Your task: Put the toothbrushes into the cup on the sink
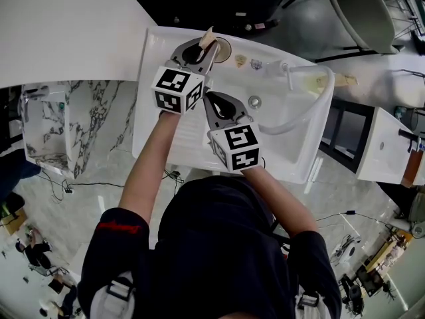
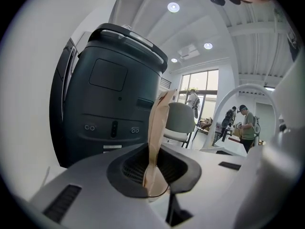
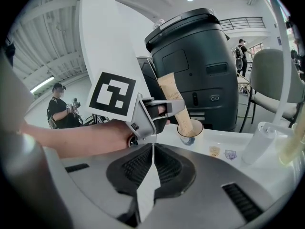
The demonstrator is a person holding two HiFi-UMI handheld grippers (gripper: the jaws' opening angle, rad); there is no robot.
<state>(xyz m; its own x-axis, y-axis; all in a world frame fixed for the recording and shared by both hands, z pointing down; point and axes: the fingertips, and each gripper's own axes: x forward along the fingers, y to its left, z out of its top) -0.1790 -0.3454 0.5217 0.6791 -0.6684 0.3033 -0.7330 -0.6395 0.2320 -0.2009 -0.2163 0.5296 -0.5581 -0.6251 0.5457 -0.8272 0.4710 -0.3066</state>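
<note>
A toothbrush in a tan paper sleeve [image 1: 210,38] [image 2: 157,128] stands nearly upright between the jaws of my left gripper [image 1: 206,52] [image 2: 153,182], which is shut on it. In the right gripper view its lower end [image 3: 183,118] dips into the small cup [image 3: 190,130] on the back ledge of the sink. The cup [image 1: 225,49] sits just right of the left gripper's tips. My right gripper [image 1: 212,98] [image 3: 152,159] hangs over the basin behind the left one, shut with nothing in it.
The white sink [image 1: 302,148] has a drain [image 1: 254,101], a faucet [image 1: 287,72] [image 3: 259,142] and two small stickers [image 3: 222,152] on the ledge. A tan wrapped item [image 1: 342,80] lies at its right rim. A tall dark unit [image 2: 109,94] [image 3: 200,61] stands behind.
</note>
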